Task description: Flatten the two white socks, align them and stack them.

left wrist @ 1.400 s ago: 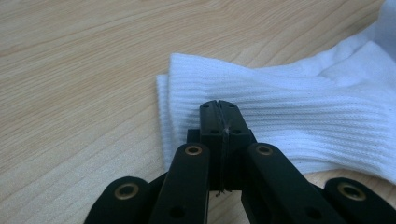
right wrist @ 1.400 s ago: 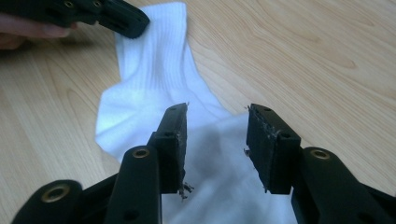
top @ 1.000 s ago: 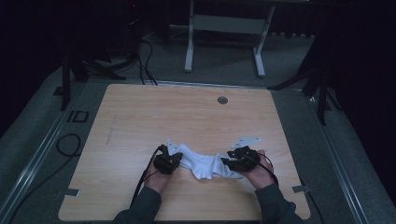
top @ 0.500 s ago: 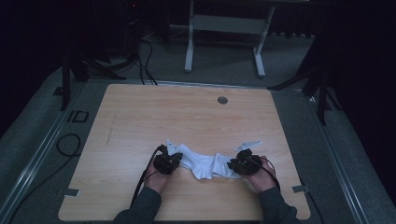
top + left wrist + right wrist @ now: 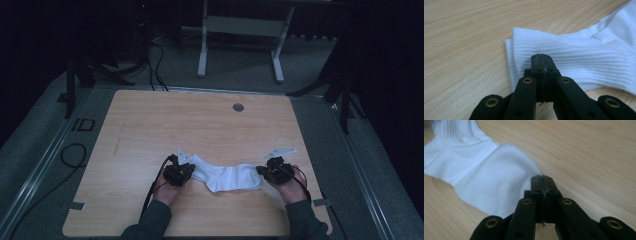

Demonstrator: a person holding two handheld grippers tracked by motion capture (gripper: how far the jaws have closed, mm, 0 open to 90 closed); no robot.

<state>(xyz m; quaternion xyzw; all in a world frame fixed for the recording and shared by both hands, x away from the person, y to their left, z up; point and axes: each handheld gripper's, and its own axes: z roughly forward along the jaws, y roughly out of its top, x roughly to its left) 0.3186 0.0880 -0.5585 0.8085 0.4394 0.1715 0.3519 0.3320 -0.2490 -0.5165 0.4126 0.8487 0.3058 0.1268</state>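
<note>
High view: a white sock point(image 5: 227, 176) lies stretched across the near part of the bench point(image 5: 200, 125), between the two hands; the left claw point(image 5: 186, 171) sits at its ribbed cuff end and the right claw point(image 5: 264, 172) at its toe end; I judge the pinching at both ends done, and the flattening, folding or lifting of the sock not yet done; the sock looks nearly straight, with a slight bend at the heel.

Left gripper view: the left claw point(image 5: 541, 57) is clenched, jaws meeting, with the ribbed cuff of the sock point(image 5: 584, 62) right at its tips; the knit looks caught between the pads, so I take it as grasping the cuff; the cuff lies doubled, two layers showing at its edge, flat on the wood.

Right gripper view: the right claw point(image 5: 541, 178) has just been closing and now stands clenched at the toe edge of the sock point(image 5: 491, 177); the smooth fabric rises in a soft fold toward the tips, apparently nipped there.
</note>
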